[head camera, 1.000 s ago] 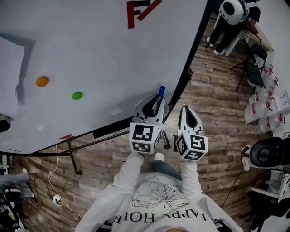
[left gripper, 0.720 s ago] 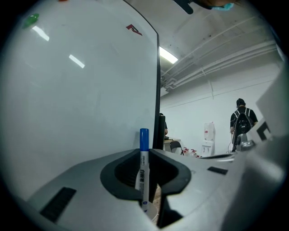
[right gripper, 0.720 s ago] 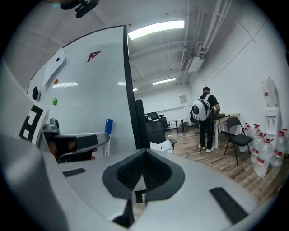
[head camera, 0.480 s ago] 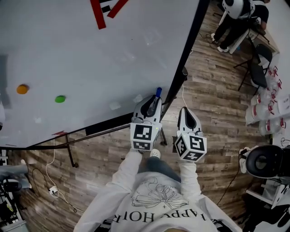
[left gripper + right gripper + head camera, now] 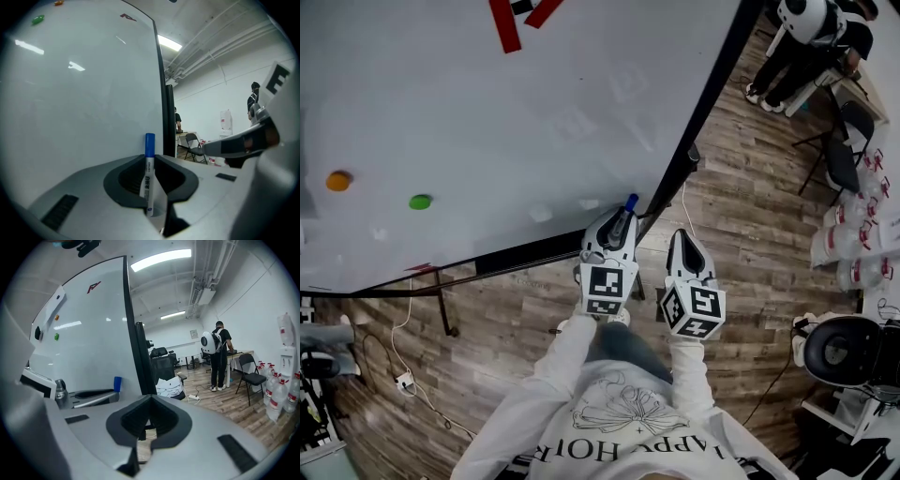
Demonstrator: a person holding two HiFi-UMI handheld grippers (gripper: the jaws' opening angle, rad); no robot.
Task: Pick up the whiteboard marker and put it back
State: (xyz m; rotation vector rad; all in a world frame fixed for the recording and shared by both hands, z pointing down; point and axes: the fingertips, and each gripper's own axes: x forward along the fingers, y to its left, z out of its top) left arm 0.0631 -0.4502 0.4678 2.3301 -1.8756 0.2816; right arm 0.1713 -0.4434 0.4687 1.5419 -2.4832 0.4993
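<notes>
Beside the whiteboard's (image 5: 487,112) lower corner, left gripper (image 5: 618,227) pinching the whiteboard marker (image 5: 149,174) upright between its jaws, blue cap (image 5: 149,143) poking past the tips close to the board's dark frame (image 5: 712,94), right gripper (image 5: 687,246) just beside, jaws pressed together, wood floor (image 5: 741,216) below.

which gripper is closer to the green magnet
Left. The left hand-held gripper, shut on the whiteboard marker, sits well to the right of the green magnet; the right hand-held gripper is even farther right, over the floor.
</notes>
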